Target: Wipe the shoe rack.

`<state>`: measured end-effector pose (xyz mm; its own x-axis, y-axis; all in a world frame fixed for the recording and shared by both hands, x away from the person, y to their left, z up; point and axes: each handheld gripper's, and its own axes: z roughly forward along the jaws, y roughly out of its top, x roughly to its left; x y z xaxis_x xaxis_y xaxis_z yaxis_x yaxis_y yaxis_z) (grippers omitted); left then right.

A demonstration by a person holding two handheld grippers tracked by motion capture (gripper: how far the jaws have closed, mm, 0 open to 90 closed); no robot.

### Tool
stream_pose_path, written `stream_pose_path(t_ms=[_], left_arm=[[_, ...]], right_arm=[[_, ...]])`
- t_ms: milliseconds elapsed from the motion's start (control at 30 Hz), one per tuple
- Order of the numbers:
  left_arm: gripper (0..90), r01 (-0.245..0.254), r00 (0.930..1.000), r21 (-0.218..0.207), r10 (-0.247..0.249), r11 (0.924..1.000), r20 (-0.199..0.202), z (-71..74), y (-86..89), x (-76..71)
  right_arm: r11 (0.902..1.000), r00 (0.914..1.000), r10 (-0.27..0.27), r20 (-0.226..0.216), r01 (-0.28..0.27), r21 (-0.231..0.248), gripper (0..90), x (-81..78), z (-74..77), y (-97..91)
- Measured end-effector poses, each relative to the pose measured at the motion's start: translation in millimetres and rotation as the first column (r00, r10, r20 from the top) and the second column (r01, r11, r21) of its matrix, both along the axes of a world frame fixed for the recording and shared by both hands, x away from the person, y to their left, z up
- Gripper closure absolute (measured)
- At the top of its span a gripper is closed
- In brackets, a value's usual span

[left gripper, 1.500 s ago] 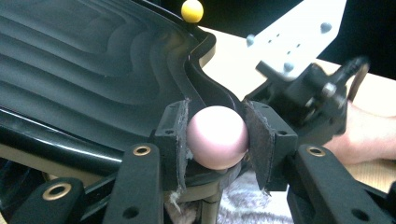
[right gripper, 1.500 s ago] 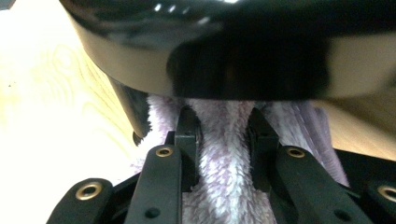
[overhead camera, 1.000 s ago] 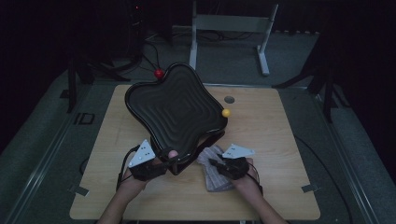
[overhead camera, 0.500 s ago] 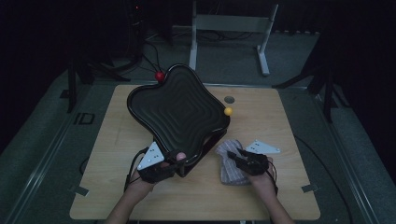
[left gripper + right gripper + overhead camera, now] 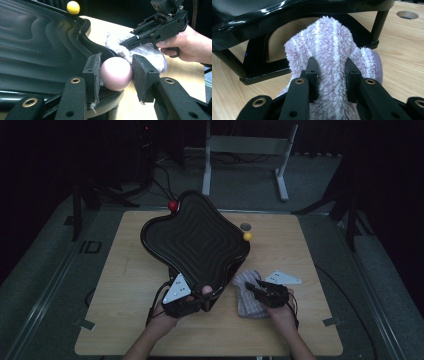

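Note:
A black wavy-ribbed tray (image 5: 195,237) stands on a black frame (image 5: 262,72) on the wooden table. At its near corner sits a pink ball (image 5: 206,290), and my left gripper (image 5: 202,295) is shut on it; in the left gripper view both pads press the pink ball (image 5: 116,73). My right gripper (image 5: 257,287) is shut on a fuzzy lilac-and-white striped sock (image 5: 247,302) lying right of the tray's near corner. The right gripper view has the sock (image 5: 329,42) bunched up between the jaws in front of the frame.
A yellow ball (image 5: 247,236) sits at the tray's right corner and a red ball (image 5: 173,205) at its far corner. A round hole (image 5: 245,226) lies in the table (image 5: 300,250) beyond the yellow ball. A white metal stand (image 5: 245,150) is on the floor behind.
Both hands have shifted to the right. The right gripper has carried the sock out from beside the tray's near corner, and the tray has turned a little with the left gripper.

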<state>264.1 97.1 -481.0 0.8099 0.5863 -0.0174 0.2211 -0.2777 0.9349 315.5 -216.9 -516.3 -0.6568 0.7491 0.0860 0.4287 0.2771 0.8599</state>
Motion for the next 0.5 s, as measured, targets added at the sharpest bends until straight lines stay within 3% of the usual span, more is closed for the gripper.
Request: stream_pose_path(t_ms=[300, 433, 500], left_arm=[[59.6, -0.002, 1.0000, -0.014, 0.002, 0.9999, 0.009, -1.8, -13.8, 2.2], [59.2, -0.004, 0.9998, 0.015, 0.004, 0.9999, 0.021, 1.6, -9.8, -3.0], [57.7, -0.003, 0.9996, 0.009, 0.002, 1.0000, 0.030, 2.0, -3.2, -8.7]], right_arm=[[1.0000, 0.9999, -0.008, -0.010, 0.008, 0.004, 71.2, -0.3, -1.6, -3.1], [0.9999, 0.9998, -0.010, -0.015, 0.010, 0.006, 71.2, -0.1, -2.1, -3.7], [0.9999, 0.9998, -0.010, -0.015, 0.010, 0.007, 71.2, -0.2, -1.8, -4.7]])
